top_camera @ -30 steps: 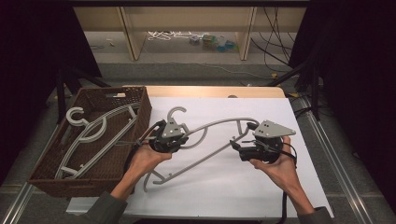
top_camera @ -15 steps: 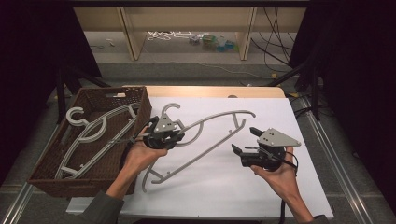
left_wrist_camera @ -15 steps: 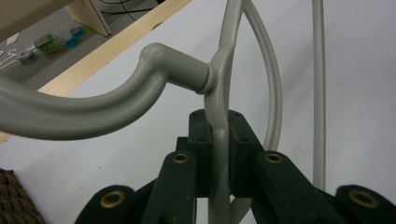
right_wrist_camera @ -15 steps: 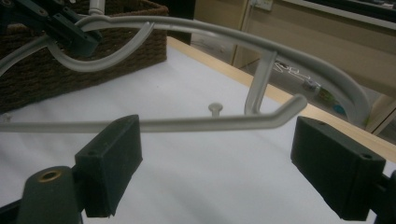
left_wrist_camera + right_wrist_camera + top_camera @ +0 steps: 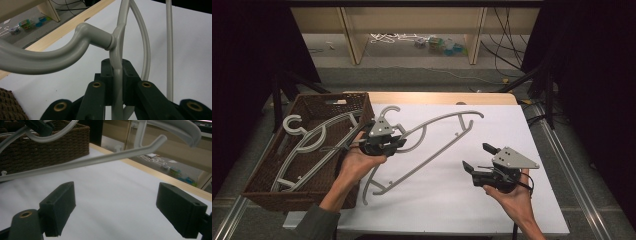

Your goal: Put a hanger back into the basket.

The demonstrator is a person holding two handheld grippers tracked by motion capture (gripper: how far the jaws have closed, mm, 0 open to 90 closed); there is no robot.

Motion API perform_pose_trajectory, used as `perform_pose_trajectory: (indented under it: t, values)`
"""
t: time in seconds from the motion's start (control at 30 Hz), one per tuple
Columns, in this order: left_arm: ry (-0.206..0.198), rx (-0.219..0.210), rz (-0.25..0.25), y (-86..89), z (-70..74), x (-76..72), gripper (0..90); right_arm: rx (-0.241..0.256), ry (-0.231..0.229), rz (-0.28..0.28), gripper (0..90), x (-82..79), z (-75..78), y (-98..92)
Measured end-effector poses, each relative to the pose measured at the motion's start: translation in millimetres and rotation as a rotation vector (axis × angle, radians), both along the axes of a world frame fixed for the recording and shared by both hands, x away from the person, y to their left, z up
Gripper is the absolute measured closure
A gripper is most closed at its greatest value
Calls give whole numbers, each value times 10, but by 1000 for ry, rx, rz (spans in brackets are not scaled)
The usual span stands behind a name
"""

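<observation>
A grey plastic hanger (image 5: 432, 127) hangs slanted over the white sheet (image 5: 492, 130), its hook (image 5: 388, 110) toward the basket. My left gripper (image 5: 398, 142) is shut on it just below the hook's neck. In the left gripper view the jaws pinch the thin grey frame (image 5: 117, 75), with the hook (image 5: 62, 53) curving off to the left. My right gripper (image 5: 478, 158) is open above the sheet's right part, apart from the hanger. In the right gripper view the wide gap of that gripper (image 5: 116, 195) holds nothing, and the hanger's bar (image 5: 100, 157) crosses above.
A brown wicker basket (image 5: 262, 185) at the table's left holds several more grey hangers (image 5: 307, 145); it also appears as the basket (image 5: 50, 147) beyond the right jaws. The wooden table edge (image 5: 437, 97) runs along the back, with shelf legs and clutter on the floor behind.
The left gripper has carried the hanger up and leftward toward the basket, tilting it. The right gripper has drawn back to the right and toward the person, away from the hanger's end.
</observation>
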State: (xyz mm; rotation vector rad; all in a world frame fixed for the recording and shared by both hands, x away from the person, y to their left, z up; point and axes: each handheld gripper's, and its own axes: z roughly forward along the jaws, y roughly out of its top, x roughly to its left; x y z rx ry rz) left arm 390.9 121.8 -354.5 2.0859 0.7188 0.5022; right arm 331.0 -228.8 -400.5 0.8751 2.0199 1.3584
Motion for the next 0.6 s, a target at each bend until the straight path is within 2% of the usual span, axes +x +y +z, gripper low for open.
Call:
perform_pose_trajectory:
  t: [0.03,0.1,0.13,0.17,0.27,0.33,0.47,0.5,0.53,0.6]
  values:
    - [4,0,-3,11,19,3,822,-2,-21,-3,167,3,-12,-4]
    - [15,-12,-3,27,63,-2,822,6,-3,-3,167,-23,-30,-1]
    - [17,-20,-5,34,83,-4,822,3,-20,5,166,-16,-41,-6]
    - [24,-25,-6,43,119,-6,822,9,5,7,166,-32,-52,1]
    - [32,-36,-14,57,195,-7,822,6,6,6,166,-56,-76,9]
    - [37,-32,-16,73,258,-4,822,2,-21,7,166,-58,-92,11]
    - [48,-45,-16,127,403,-9,822,3,-18,14,166,-89,-112,12]
    - [48,-45,-16,127,403,-9,822,1,-11,18,166,-97,-115,5]
    - [77,-60,-12,144,453,1,822,5,-12,17,166,-102,-126,5]
    - [92,-65,-15,157,512,4,822,-2,-3,20,166,-112,-133,-3]
